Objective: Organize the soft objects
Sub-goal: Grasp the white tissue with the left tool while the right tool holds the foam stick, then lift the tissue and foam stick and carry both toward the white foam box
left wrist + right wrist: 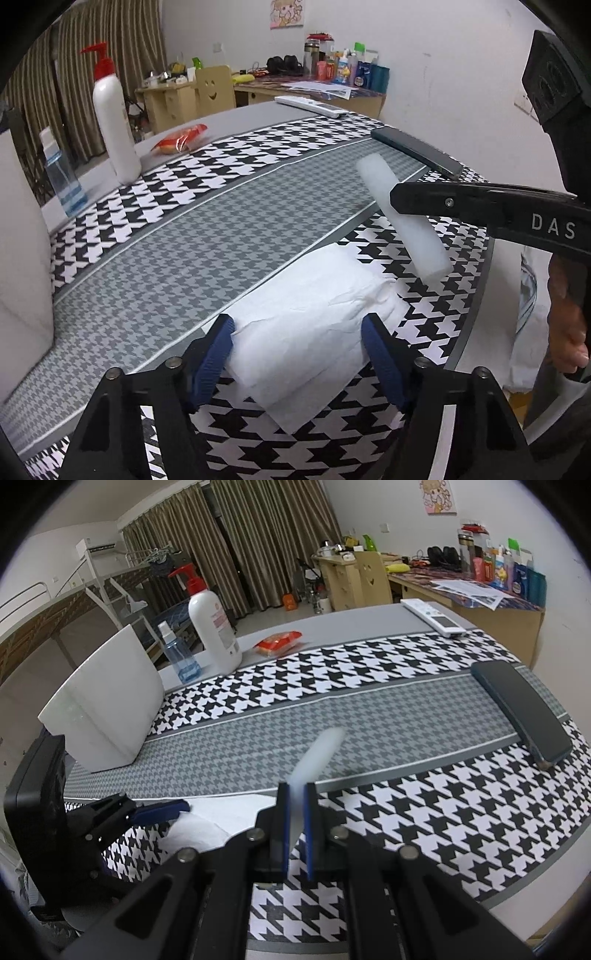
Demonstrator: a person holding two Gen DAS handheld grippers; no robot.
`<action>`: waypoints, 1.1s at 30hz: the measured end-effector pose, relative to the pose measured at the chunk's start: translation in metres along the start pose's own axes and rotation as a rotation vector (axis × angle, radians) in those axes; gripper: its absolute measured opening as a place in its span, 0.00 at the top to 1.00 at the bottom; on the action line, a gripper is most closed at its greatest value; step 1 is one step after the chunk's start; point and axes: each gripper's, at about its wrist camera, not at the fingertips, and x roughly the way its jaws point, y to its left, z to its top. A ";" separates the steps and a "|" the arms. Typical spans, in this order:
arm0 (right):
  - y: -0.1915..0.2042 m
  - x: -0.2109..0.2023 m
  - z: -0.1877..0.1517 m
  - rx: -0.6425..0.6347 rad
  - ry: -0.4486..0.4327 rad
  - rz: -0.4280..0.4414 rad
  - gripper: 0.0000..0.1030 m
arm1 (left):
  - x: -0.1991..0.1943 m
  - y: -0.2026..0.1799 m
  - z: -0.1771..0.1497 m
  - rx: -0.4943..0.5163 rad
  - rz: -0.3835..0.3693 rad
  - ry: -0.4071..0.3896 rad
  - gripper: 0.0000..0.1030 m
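A folded white soft cloth (295,306) lies on the houndstooth table cover (147,258) near the front edge. My left gripper (299,325) straddles its near end, with the blue pads (216,354) standing at either side of it and a gap still between them. In the right wrist view the left gripper (159,810) hovers over the cloth (195,830). My right gripper (297,788) is shut on a white foam rod (317,753), which sticks up and forward. From the left wrist view the foam rod (402,218) hangs above the table, beyond the cloth.
A white box (107,701) stands at the left. Behind it are a blue spray bottle (179,657), a white pump bottle (214,627) and a red snack packet (279,642). A black case (521,709) and a white remote (432,616) lie at the right.
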 end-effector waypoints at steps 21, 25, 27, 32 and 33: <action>0.001 -0.008 -0.002 -0.008 -0.008 -0.002 0.91 | 0.001 0.011 0.004 -0.024 0.082 0.021 0.90; 0.002 -0.009 -0.003 -0.012 -0.009 -0.002 0.91 | -0.001 0.013 0.004 -0.040 0.072 0.019 0.91; 0.003 -0.009 -0.002 -0.013 -0.010 -0.002 0.91 | -0.003 0.012 0.003 -0.040 0.071 0.018 0.91; 0.007 -0.011 0.000 -0.022 -0.016 -0.003 0.91 | -0.010 0.011 0.002 -0.042 0.069 0.001 0.91; 0.008 -0.011 0.000 -0.024 -0.017 -0.003 0.91 | -0.012 0.011 0.001 -0.041 0.071 -0.002 0.91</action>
